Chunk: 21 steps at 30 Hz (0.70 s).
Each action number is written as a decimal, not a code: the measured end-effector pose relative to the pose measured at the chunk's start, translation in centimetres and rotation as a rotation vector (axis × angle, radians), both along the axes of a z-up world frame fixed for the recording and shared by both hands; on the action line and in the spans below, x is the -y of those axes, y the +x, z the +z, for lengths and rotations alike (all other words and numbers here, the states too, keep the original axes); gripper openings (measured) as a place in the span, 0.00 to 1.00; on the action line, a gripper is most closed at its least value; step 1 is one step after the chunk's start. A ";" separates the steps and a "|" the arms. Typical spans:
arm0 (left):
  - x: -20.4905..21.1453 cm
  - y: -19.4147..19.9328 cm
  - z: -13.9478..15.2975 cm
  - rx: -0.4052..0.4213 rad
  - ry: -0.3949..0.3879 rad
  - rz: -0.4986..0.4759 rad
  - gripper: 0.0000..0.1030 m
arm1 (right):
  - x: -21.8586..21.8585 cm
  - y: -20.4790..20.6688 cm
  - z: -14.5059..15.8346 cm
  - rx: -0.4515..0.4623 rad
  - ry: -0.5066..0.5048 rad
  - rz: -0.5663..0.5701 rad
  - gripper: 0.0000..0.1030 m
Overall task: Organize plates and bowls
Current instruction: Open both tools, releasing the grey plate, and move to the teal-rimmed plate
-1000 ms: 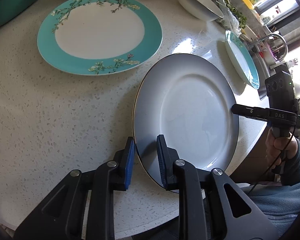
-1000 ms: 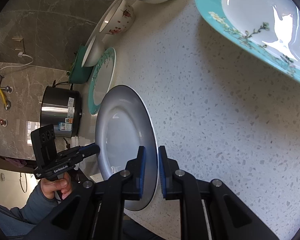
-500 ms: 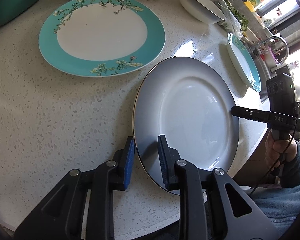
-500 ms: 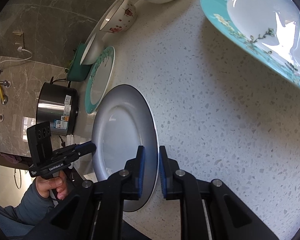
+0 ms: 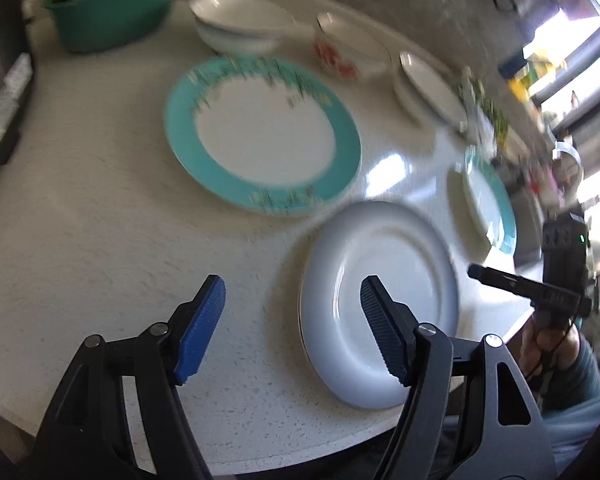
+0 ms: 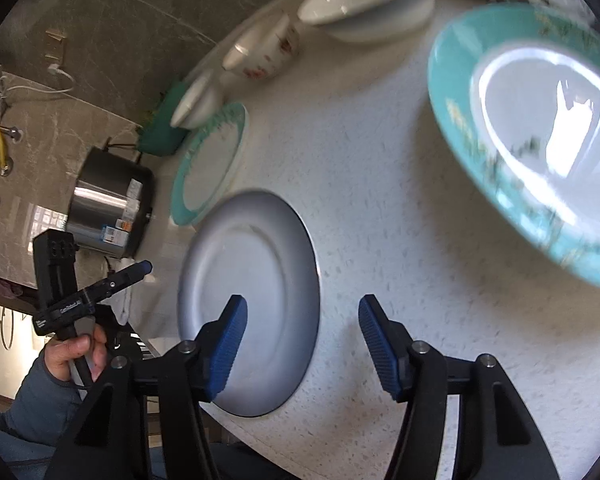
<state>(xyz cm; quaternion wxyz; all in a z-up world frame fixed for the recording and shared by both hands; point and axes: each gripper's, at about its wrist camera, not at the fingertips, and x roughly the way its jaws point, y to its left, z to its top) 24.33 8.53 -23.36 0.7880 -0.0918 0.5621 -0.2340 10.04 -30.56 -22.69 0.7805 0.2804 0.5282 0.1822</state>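
Note:
A grey-white plate (image 5: 380, 300) lies flat on the speckled counter near its front edge; it also shows in the right wrist view (image 6: 256, 280). My left gripper (image 5: 292, 320) is open and empty, raised above the plate's left rim. My right gripper (image 6: 300, 340) is open and empty, raised above the plate's right rim. A large teal-rimmed plate (image 5: 260, 136) lies behind the grey plate. A second teal-rimmed plate (image 5: 488, 200) lies to the right, large in the right wrist view (image 6: 540, 120). Two white bowls (image 5: 240, 20) (image 5: 428, 88) and a flowered bowl (image 5: 352, 52) stand at the back.
A green basin with greens (image 5: 116, 12) stands at the back left. A steel pot (image 6: 108, 208) stands past the counter's end. A bag of greens (image 5: 488, 112) lies at the back right. The counter's front edge (image 5: 300, 452) is close below the grippers.
Both grippers let go of the grey plate, opened wide and pulled back and up. The plate now lies flat on the counter. The views are blurred by motion.

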 end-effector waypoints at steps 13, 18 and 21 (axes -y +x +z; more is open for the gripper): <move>-2.8 12.7 0.2 0.008 0.012 0.015 0.75 | -4.2 14.9 2.1 0.053 0.171 0.023 0.61; -4.3 15.2 -1.8 -0.046 0.003 -0.011 0.75 | -5.1 17.6 -1.3 -0.027 0.228 -0.008 0.61; -4.4 15.9 -2.9 -0.078 -0.009 -0.049 0.75 | -5.6 18.4 -2.7 -0.067 0.227 0.002 0.61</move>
